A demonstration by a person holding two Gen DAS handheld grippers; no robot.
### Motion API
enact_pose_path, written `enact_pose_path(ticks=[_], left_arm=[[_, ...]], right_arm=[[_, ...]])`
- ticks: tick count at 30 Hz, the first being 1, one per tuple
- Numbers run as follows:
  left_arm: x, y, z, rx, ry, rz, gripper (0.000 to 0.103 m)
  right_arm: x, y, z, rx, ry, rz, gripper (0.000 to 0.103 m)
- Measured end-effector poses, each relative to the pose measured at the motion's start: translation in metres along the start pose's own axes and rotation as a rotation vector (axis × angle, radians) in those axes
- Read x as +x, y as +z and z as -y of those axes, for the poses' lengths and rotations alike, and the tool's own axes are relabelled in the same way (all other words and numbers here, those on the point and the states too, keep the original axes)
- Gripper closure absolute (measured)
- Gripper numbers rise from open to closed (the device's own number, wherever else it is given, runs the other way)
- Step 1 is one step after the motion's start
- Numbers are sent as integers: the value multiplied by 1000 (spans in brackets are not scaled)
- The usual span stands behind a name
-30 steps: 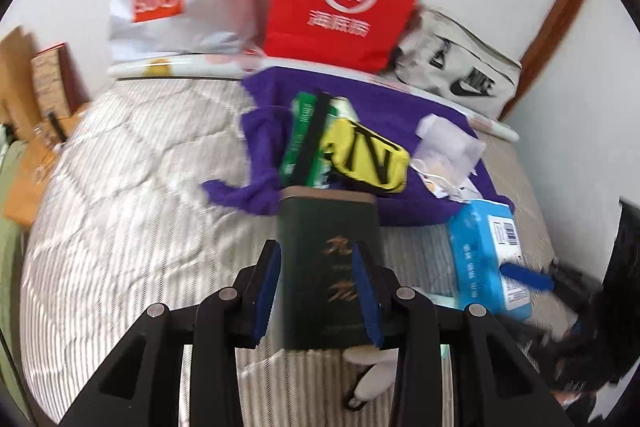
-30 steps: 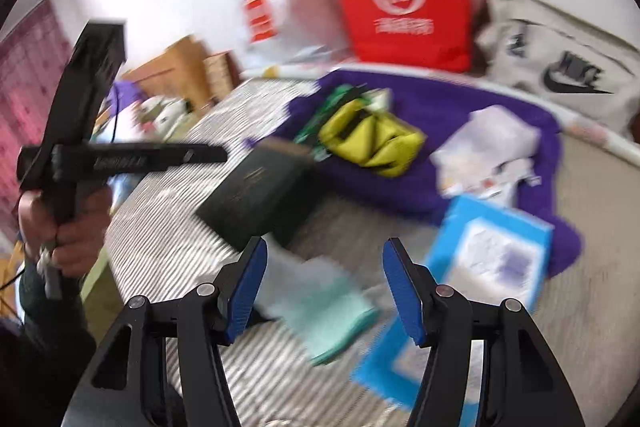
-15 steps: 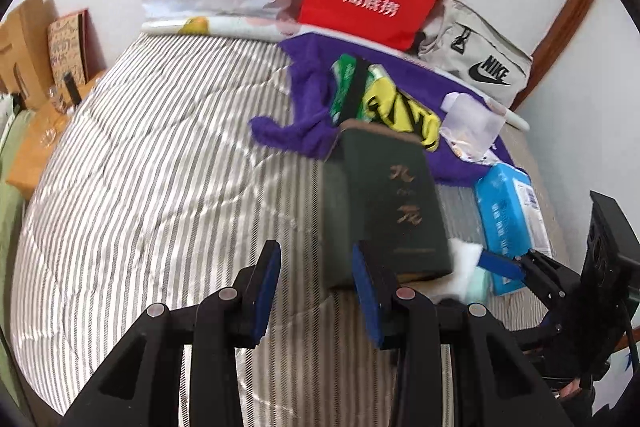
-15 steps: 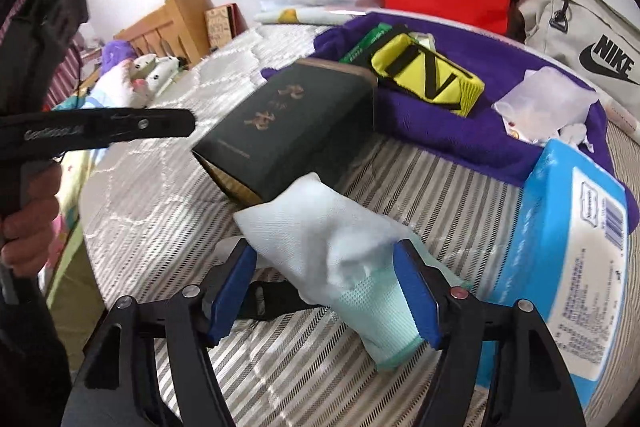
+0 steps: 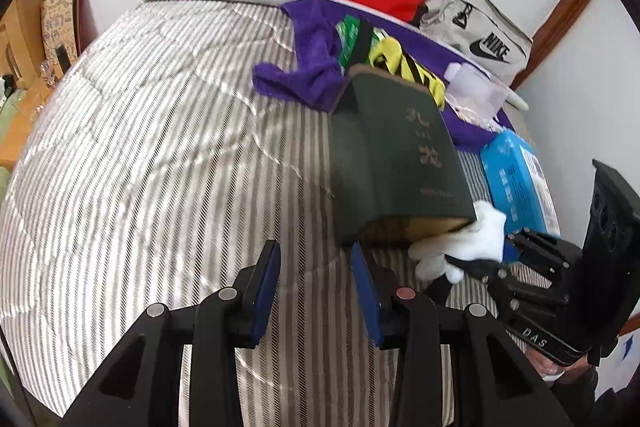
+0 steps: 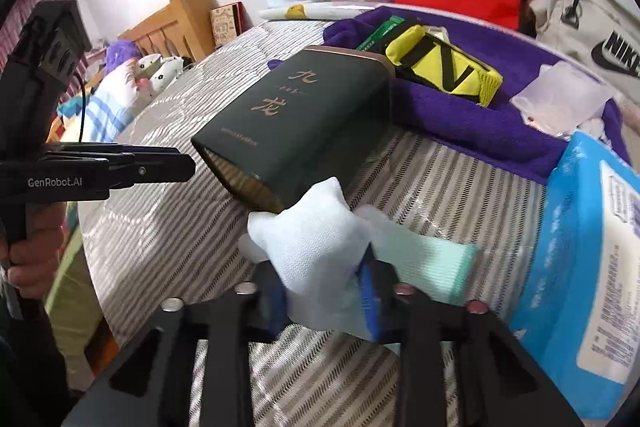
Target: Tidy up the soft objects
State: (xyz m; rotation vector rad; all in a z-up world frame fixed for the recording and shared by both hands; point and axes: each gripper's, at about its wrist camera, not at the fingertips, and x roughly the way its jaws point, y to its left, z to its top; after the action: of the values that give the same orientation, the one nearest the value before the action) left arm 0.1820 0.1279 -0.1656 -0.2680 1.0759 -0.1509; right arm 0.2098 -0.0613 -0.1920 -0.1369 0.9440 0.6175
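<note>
1. White-and-mint sock (image 6: 320, 259), lower centre of frame on the bed (image 6: 168, 227), is being clamped by closing right gripper (image 6: 324, 291) jaws.
2. Left gripper (image 5: 316, 291) jaws are parted, empty.
3. Dark green box (image 5: 400, 155), purple towel (image 6: 472, 115), yellow pouch (image 6: 444, 67) are left unsorted; task judged early.

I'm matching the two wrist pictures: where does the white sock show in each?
Left wrist: white sock lower right, at the dark green box's near corner.
Right wrist: white sock bottom centre, pinched in the closing right hand-held gripper.
Shared landmark: the dark green box.
</note>
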Motion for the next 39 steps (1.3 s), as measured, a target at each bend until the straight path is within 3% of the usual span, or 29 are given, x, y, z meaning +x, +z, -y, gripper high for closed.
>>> enact_pose_path(ticks=[3,12,16,19,21,30,34,39], left_arm=[[2,-8,10,19,-26,-17,68],[16,-33,62,165,-103,-58,68],[29,-42,82,238,-51,-80,68],[32,-43,95,284,-42,-72,59],[35,-43,102,312,-33,-70,58],[45,-49,132,432,95,-7,55],[39,-57,129,389,89,-8,67],[34,-61,125,328,42,-52,67]], right_arm=[[-11,-5,1,13,12,14,85],[-70,-28,10,96,63,107,85],[-98,-42,10,91,14,153,85],[-117,-53,12,92,5,187,85],[-124,-59,15,95,0,198,85],[-129,-89,31,103,-50,169,85],[-128,-97,38,129,-43,171,85],[-127,-104,39,122,-63,164,85]])
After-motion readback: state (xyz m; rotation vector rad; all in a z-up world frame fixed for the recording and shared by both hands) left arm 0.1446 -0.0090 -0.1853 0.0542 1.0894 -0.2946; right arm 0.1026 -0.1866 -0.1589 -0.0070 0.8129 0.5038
